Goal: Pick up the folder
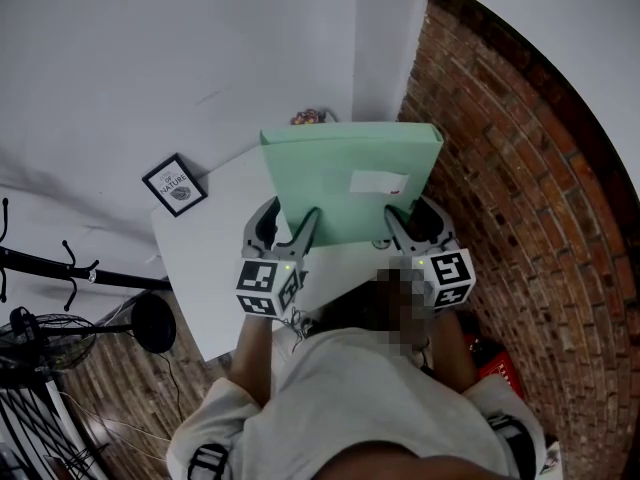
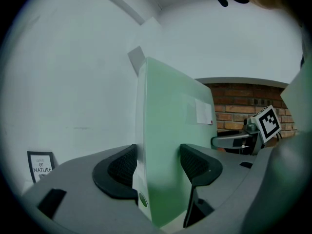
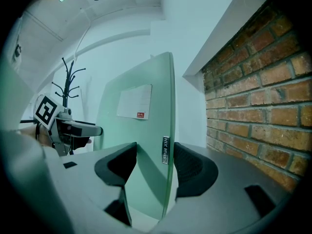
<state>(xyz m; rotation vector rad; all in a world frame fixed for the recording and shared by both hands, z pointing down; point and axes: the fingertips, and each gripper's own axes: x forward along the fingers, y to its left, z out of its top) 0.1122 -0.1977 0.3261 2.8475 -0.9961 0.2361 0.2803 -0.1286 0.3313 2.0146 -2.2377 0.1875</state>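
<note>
A pale green folder (image 1: 345, 173) with a white label (image 1: 378, 181) is held upright above the white table (image 1: 205, 268), its lower edge clamped at both corners. My left gripper (image 1: 288, 231) is shut on the lower left corner. My right gripper (image 1: 415, 226) is shut on the lower right corner. In the left gripper view the folder (image 2: 168, 140) stands on edge between the black pads (image 2: 122, 169) of the left gripper (image 2: 158, 168). In the right gripper view the folder (image 3: 141, 140) fills the gap of the right gripper (image 3: 153, 168), its spine against the right pad (image 3: 187, 167).
A brick wall (image 1: 520, 178) runs along the right. A small framed picture (image 1: 175, 185) stands on the table's far left. A black coat rack (image 1: 45, 266) and a fan (image 1: 45, 340) are on the floor at left. A small object (image 1: 310, 116) peeks from behind the folder.
</note>
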